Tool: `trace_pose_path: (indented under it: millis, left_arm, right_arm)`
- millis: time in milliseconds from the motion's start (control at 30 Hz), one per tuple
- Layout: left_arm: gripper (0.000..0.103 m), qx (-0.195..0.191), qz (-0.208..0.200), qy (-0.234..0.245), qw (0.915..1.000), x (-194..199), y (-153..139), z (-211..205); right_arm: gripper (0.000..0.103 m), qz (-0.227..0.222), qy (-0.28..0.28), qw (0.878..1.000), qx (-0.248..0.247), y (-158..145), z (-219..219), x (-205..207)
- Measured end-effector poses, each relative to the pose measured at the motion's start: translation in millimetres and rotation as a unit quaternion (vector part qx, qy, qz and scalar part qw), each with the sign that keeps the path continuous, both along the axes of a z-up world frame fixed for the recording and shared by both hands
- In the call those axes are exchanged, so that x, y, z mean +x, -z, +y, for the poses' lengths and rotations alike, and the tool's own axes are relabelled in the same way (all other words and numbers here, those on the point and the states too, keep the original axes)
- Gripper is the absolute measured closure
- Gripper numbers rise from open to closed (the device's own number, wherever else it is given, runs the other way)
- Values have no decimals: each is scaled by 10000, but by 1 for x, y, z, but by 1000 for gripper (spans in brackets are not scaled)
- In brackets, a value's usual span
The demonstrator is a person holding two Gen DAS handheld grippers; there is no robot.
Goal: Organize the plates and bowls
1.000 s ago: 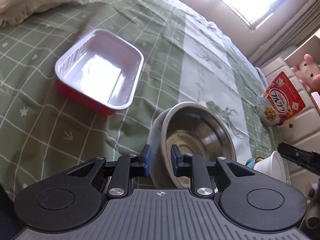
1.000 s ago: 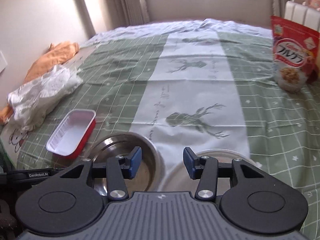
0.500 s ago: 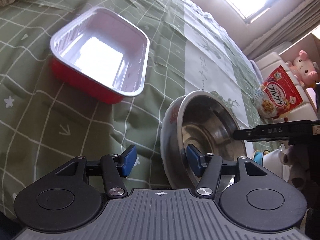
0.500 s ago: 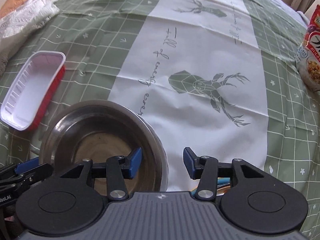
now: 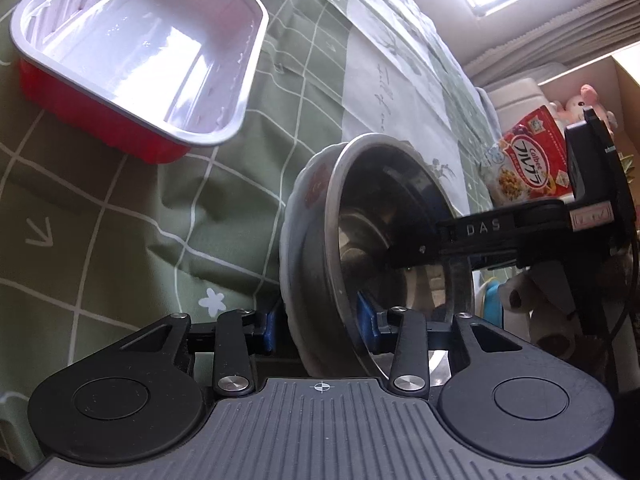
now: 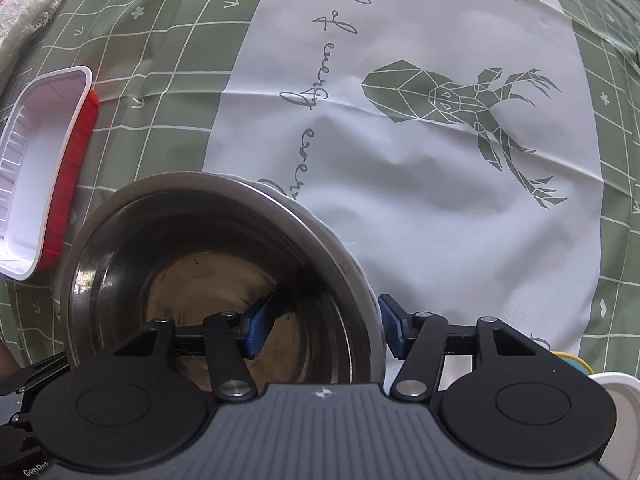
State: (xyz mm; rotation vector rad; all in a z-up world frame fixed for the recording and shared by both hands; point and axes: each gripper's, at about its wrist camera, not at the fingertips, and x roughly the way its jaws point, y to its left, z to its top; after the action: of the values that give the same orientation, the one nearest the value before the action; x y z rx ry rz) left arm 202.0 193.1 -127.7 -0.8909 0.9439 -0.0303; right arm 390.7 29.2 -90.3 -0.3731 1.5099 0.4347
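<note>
So you are straddling the steel bowl, nested in a plate near the red tray, from both sides: left gripper spread across bowl and plate rims, right gripper spread over the right wall.

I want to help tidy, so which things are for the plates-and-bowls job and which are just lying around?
For the job: steel bowl, the flowered white bowl holding it, maybe the red-and-white tray, left gripper and right gripper at the rims.
Just lying about: Calbee cereal bag, pink plush toy, white cloth.
</note>
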Motion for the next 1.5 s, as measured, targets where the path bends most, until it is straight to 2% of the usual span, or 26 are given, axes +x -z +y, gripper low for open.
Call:
trace_pose_path:
  millis: [167, 500, 600, 700, 767, 867, 967, 1233, 1300, 1367, 1500]
  left_arm:
    - [61, 206, -90, -254, 9994, 1, -4, 20]
    - [61, 373, -81, -311, 9988, 0, -7, 29]
    - [61, 417, -115, -368, 9984, -6, -14, 31]
    - [61, 557, -285, -576, 9964, -17, -29, 36]
    - [61, 618, -404, -689, 9949, -24, -40, 39]
    - [67, 565, -451, -659, 9952, -28, -47, 39]
    - [69, 546, -367, -561, 9963, -24, -46, 31]
    - [68, 542, -291, -517, 9968, -23, -44, 25]
    - [68, 589, -301, -612, 9959, -25, -47, 26]
    - [68, 800, -385, -724, 9934, -31, -59, 26]
    - [68, 1196, -948, -951, 9837, -46, -96, 21]
  right_arm:
    - [45, 206, -119, 9996, 166, 1, 12, -14]
    - [46, 86, -189, 9993, 303, -4, 14, -29]
    - [47, -206, -367, 9986, 313, -9, 12, -29]
    - [47, -748, -501, 9951, 414, -27, 10, -38]
    - [47, -890, -459, 9932, 599, -39, 6, -41]
    - [48, -699, -349, 9924, 954, -51, -1, -42]
    - [48, -547, -301, 9924, 1060, -51, -4, -46]
    - [50, -626, -247, 9913, 1130, -52, -12, -54]
    - [50, -765, -238, 9895, 1204, -61, -16, -56]
    - [50, -930, -208, 9839, 1511, -79, -27, -58]
    - [50, -1686, -208, 9653, 1983, -122, -61, -71]
